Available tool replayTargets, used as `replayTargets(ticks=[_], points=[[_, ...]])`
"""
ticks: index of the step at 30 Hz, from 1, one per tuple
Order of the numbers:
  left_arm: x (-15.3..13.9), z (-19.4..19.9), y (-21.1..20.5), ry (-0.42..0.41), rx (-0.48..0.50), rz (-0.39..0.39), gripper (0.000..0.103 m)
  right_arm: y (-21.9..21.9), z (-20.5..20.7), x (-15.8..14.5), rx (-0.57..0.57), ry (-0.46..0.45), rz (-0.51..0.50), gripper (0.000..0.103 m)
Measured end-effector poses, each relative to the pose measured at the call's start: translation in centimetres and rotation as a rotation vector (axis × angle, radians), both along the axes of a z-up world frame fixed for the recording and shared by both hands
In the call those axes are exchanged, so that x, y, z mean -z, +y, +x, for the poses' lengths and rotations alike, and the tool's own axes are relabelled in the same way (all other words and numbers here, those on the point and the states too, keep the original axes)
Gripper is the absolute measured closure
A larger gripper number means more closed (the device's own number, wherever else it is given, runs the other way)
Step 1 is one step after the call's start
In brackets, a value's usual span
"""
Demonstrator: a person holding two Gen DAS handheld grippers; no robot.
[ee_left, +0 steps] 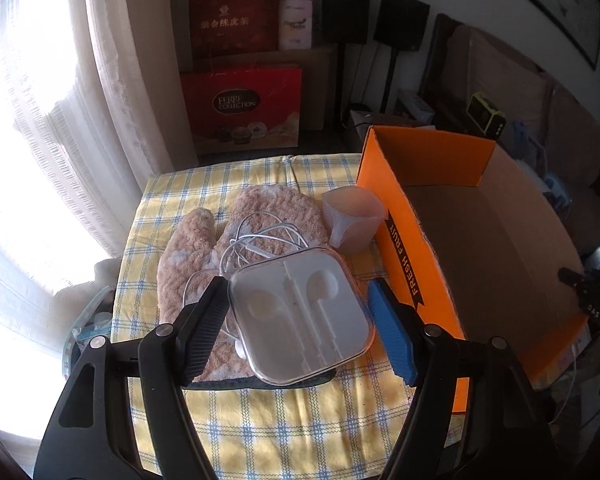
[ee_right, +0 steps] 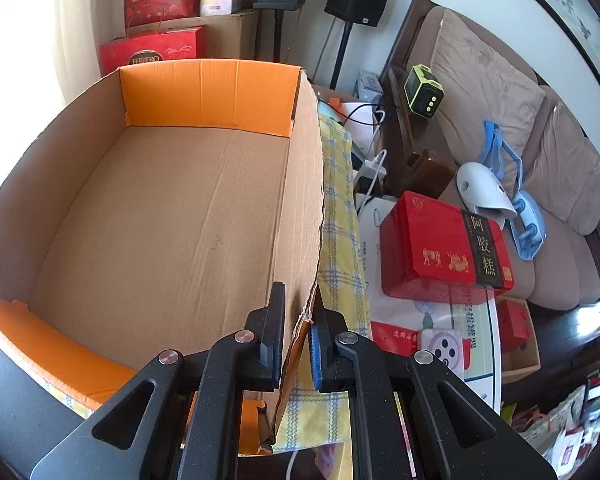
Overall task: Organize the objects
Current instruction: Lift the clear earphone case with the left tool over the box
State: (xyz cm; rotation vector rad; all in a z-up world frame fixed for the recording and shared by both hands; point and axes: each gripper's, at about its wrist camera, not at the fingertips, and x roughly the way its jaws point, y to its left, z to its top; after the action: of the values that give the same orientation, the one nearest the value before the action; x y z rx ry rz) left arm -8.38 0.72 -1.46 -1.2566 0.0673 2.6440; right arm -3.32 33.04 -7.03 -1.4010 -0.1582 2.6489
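My left gripper (ee_left: pixel 298 286) is shut on a clear plastic earphone case (ee_left: pixel 300 320), one pad against each side, and holds it just above a fluffy tan mitten (ee_left: pixel 188 256). A tangled white earphone cable (ee_left: pixel 260 240) lies on the mitten beyond the case. A translucent measuring cup (ee_left: pixel 352 216) stands beside the orange cardboard box (ee_left: pixel 404 240), which sits open to the right. In the right wrist view my right gripper (ee_right: pixel 296 320) is shut on the near right wall of that box (ee_right: pixel 304 200), with the inside of the box bare.
A yellow checked cloth (ee_left: pixel 284 420) covers the table. Curtains hang at the left, and red gift boxes (ee_left: pixel 240 108) and speakers stand behind. Right of the box are a sofa (ee_right: pixel 500 92), a red tin (ee_right: pixel 444 248) and floor clutter.
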Motion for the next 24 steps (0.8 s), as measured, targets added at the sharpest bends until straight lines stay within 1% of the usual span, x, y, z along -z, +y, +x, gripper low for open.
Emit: replayTargets(ticks=[5,9,13,19,22,24], points=[[-2.6,1.5,3.3,0.034,0.112,0.049,0.035,0.0,0.0,-0.1,0.005,-0.001,-0.008,0.094],[-3.5,2.2,6.7,0.038,0.202,0.062,0.035,0.1,0.1,-0.1,0.011,-0.004,-0.016,0.094],[-2.8,2.1,9.8,0.015,0.263,0.053,0.035,0.2,0.1,-0.1,0.02,-0.009,-0.032,0.094],[-0.9,0.9,14.3,-0.053,0.365,0.024,0.035,0.2,0.2,-0.2,0.025,-0.011,-0.039,0.094],[0.5,0.3,16.2,-0.1,0.399,0.001,0.035,0.2,0.2,-0.2,0.025,-0.01,-0.039,0.094],[1.4,0.1,17.1,-0.121,0.403,-0.013,0.035,0.2,0.2,-0.2,0.025,-0.01,-0.041,0.094]])
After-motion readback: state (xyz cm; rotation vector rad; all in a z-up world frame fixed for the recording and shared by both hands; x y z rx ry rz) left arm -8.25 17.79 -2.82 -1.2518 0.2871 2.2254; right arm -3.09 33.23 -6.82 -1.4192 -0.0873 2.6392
